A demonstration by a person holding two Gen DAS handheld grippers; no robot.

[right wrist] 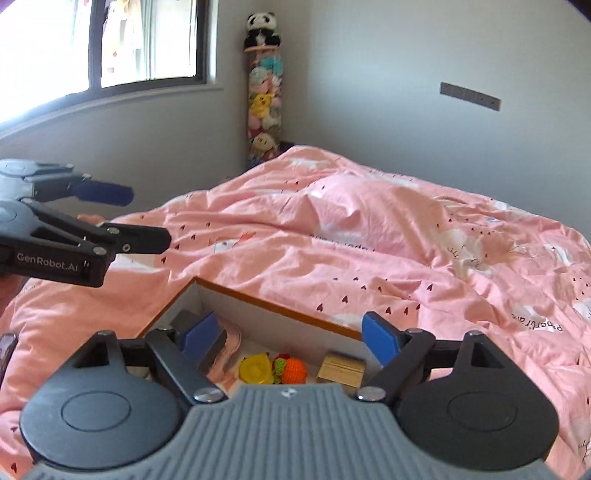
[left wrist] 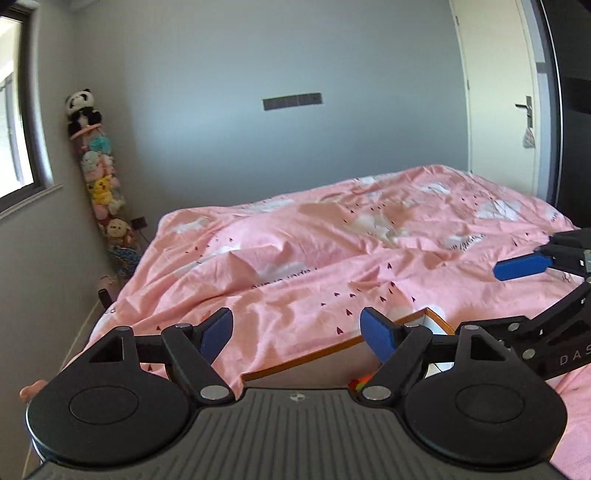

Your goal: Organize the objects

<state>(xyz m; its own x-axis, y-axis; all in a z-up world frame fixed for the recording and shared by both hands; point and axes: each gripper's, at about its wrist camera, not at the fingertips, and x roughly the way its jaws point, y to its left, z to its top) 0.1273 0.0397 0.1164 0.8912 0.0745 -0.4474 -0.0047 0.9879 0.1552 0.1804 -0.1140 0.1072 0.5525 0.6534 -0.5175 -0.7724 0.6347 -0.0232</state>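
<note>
An open box with an orange rim (right wrist: pixel 277 306) and white inside lies on the pink duvet (right wrist: pixel 369 240). It holds a yellow toy (right wrist: pixel 255 369), an orange knitted toy (right wrist: pixel 293 371), a small wooden block (right wrist: pixel 341 369), a grey item (right wrist: pixel 218 349) and a pink strap (right wrist: pixel 233 339). My right gripper (right wrist: pixel 291 332) hovers above the box, open, with nothing between its fingers. My left gripper (left wrist: pixel 299 332) is also open and empty, above the box rim (left wrist: pixel 332 347) and pointing across the bed. Each gripper shows at the edge of the other's view.
A tall clear tube of plush toys (right wrist: pixel 264 110) topped by a panda (right wrist: pixel 261 27) stands in the far corner. A window (right wrist: pixel 144 40) lies to the left, a white door (left wrist: pixel 506 110) to the right. The rumpled duvet covers the whole bed.
</note>
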